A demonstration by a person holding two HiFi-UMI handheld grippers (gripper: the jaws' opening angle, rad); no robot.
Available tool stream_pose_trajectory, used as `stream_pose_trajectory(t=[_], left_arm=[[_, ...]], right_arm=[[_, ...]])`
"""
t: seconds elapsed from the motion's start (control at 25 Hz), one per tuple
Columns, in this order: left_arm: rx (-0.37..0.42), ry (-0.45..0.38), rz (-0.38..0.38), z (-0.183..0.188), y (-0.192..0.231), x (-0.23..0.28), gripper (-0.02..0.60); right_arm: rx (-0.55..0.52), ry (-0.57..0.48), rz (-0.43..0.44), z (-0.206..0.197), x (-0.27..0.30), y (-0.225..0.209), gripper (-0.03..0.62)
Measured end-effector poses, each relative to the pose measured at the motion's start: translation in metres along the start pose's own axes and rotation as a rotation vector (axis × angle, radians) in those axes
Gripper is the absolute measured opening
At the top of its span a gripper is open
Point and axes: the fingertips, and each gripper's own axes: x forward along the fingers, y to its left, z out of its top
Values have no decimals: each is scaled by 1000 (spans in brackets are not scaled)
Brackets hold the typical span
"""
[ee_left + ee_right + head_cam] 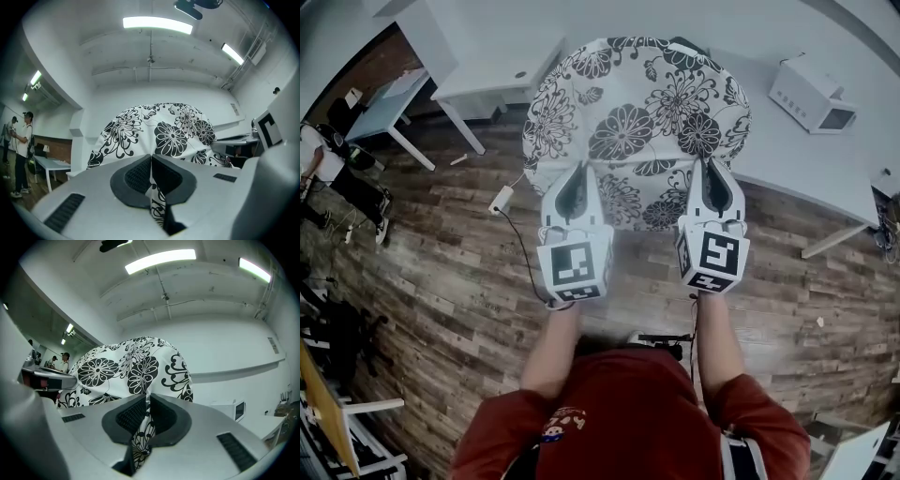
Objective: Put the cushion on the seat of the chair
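Note:
A round white cushion (637, 122) with black flower print hangs in the air in front of me, above the wooden floor. My left gripper (574, 180) is shut on its near left edge and my right gripper (715, 174) on its near right edge. In the left gripper view the cushion (164, 131) rises beyond the left gripper (151, 161), with fabric pinched between the dark pads. The right gripper view has the same: cushion (136, 366) fabric is clamped in the right gripper (147, 404). I cannot make out a chair seat in any view.
White tables stand at the back left (487, 70) and right (806, 159); the right one bears a white box (811, 94). A white adapter (502, 199) with a cable lies on the floor. A dark frame (666, 339) shows near my body. A person (21, 150) stands far left.

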Motion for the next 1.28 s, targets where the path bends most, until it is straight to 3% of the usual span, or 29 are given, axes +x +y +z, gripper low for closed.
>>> stream_pose_trajectory(t=[0.6,1.28], left_arm=[[-16,2,-19,1,1,0,29],[-6,-98,-16,2,2,2,29]], right_arm=[[-37,8,-13,2,-3,2,43],[-81,-63,-15,0,-1,5,43]])
